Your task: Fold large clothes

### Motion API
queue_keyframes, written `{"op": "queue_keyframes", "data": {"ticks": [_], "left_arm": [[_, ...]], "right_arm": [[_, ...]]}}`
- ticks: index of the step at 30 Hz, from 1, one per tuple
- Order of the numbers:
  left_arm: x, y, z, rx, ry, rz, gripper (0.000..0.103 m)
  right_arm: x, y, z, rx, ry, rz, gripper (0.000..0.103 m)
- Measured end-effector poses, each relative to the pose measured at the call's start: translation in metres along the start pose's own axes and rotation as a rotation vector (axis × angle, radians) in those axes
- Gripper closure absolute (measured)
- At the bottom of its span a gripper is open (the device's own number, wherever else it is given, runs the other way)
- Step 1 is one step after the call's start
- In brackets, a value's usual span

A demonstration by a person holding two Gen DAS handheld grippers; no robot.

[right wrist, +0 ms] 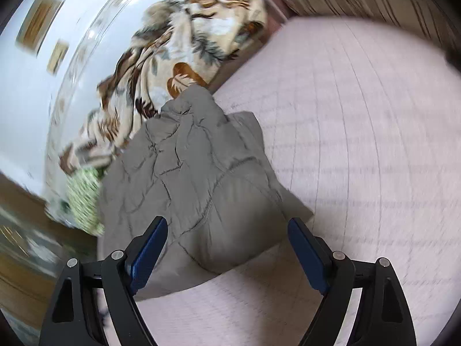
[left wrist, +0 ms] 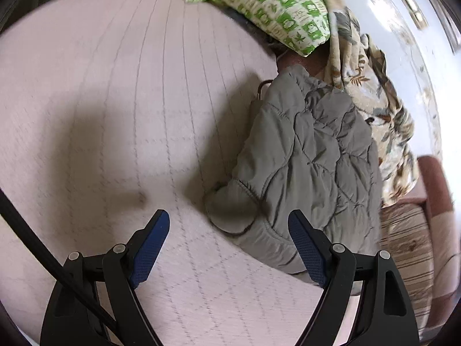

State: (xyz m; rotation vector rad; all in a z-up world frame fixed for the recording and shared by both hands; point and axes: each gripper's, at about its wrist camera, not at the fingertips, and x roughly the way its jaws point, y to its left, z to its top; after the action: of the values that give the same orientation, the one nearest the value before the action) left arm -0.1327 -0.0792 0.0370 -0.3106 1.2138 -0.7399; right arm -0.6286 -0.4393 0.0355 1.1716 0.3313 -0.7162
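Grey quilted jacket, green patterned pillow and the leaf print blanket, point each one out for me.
Grey quilted jacket (left wrist: pixel 311 155): left wrist view, middle of its quilted panel.
Green patterned pillow (left wrist: pixel 276 8): left wrist view, its green and white top face.
Leaf print blanket (right wrist: pixel 184 57): right wrist view, crumpled middle of the fabric.

Much of what I see here is smeared or cut off.

From my right wrist view the green patterned cloth (right wrist: pixel 85 199) is a blur, its print unreadable; the frames on the wall (right wrist: pixel 39 26) are streaked; the jacket (right wrist: pixel 190 178) runs behind my gripper finger (right wrist: pixel 149 248). In the left wrist view the jacket's far end slips under the green cloth (left wrist: pixel 276 8); the striped cushion (left wrist: pixel 409 248) is cut by the edge.
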Motion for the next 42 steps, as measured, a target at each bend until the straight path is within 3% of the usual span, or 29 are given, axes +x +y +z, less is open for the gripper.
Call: {"op": "queue_keyframes", "data": {"ticks": [6, 11, 22, 29, 31, 33, 35, 38, 42], "left_arm": [[0.013, 0.0, -0.004, -0.05, 0.012, -0.067, 0.019], [0.022, -0.006, -0.005, -0.049, -0.005, -0.082, 0.019], [0.052, -0.005, -0.004, -0.092, -0.053, -0.101, 0.019], [0.063, -0.012, 0.003, -0.091, -0.104, -0.076, 0.016], [0.064, -0.023, 0.004, -0.016, -0.121, -0.021, 0.027], [0.061, -0.036, 0.004, 0.068, -0.15, 0.026, 0.041], [0.054, -0.059, 0.0, 0.203, -0.21, 0.115, 0.054], [0.051, -0.083, -0.009, 0.357, -0.283, 0.235, 0.06], [0.049, -0.102, -0.019, 0.505, -0.364, 0.342, 0.064]], "right_arm": [[0.004, -0.02, -0.005, 0.138, -0.002, 0.059, 0.013], [0.017, -0.034, -0.008, 0.241, 0.007, 0.086, 0.013], [0.049, -0.041, -0.004, 0.306, -0.023, 0.086, 0.009], [0.074, -0.03, 0.006, 0.258, -0.019, 0.056, 0.007], [0.078, -0.027, 0.008, 0.22, -0.015, 0.035, 0.017], [0.079, -0.022, 0.009, 0.173, -0.016, 0.014, 0.036], [0.077, -0.012, 0.01, 0.082, -0.018, -0.026, 0.047], [0.072, 0.018, 0.01, -0.115, -0.036, -0.116, 0.057], [0.069, 0.065, -0.005, -0.459, -0.1, -0.301, 0.063]]}}
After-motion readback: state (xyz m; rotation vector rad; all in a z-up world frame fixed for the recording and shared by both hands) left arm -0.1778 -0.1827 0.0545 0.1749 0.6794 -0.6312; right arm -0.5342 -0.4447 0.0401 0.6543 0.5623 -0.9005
